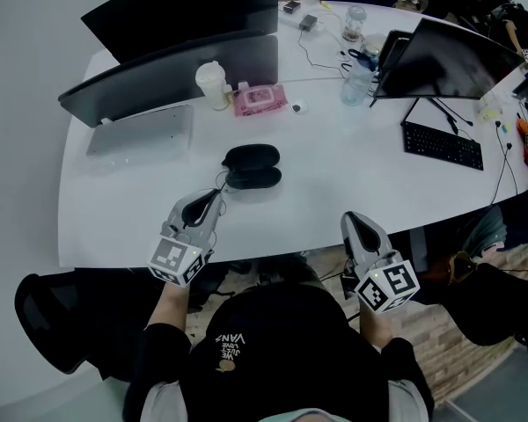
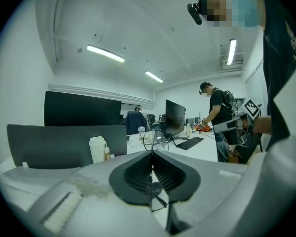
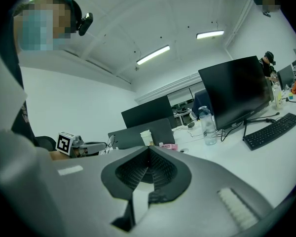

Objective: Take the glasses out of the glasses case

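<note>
The thin wire-framed glasses [image 2: 155, 138] are pinched between the closed jaws of the left gripper [image 2: 152, 154], with 1 lens standing up past its tips and a temple arm trailing back between the pads. The black glasses case [image 1: 252, 166] lies open on the white table [image 1: 334, 183], just ahead of that gripper's tips. The right gripper [image 3: 148, 151], well off to the left gripper's right, is clenched on nothing.

Overhead, two low views; shared table [image 1: 352, 170]
</note>
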Tool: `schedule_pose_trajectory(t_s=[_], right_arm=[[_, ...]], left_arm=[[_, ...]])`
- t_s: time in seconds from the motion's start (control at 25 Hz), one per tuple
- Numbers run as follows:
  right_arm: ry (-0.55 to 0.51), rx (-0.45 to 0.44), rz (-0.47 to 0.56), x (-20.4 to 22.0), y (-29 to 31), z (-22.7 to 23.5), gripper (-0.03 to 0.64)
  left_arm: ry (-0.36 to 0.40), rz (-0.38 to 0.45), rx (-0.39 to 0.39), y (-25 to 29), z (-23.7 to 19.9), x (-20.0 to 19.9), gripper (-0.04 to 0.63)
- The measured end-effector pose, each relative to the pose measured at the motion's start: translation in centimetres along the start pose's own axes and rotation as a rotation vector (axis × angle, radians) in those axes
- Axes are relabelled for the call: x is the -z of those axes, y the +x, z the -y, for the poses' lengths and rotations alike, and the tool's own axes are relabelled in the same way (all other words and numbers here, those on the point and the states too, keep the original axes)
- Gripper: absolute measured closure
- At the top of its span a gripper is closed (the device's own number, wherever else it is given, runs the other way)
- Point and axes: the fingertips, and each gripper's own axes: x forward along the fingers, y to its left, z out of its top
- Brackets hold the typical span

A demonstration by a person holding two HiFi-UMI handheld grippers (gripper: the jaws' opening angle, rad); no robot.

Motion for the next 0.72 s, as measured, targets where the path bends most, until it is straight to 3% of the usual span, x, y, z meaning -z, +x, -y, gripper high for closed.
schedule_pose_trajectory(t_s=[0.72], right_arm=[[-0.006, -0.043, -0.034, 1.9, 0.3, -3.4, 0.618]], left_arm=[[-0.132, -0.012, -0.102, -6.9, -0.1, 3.4, 0.586]])
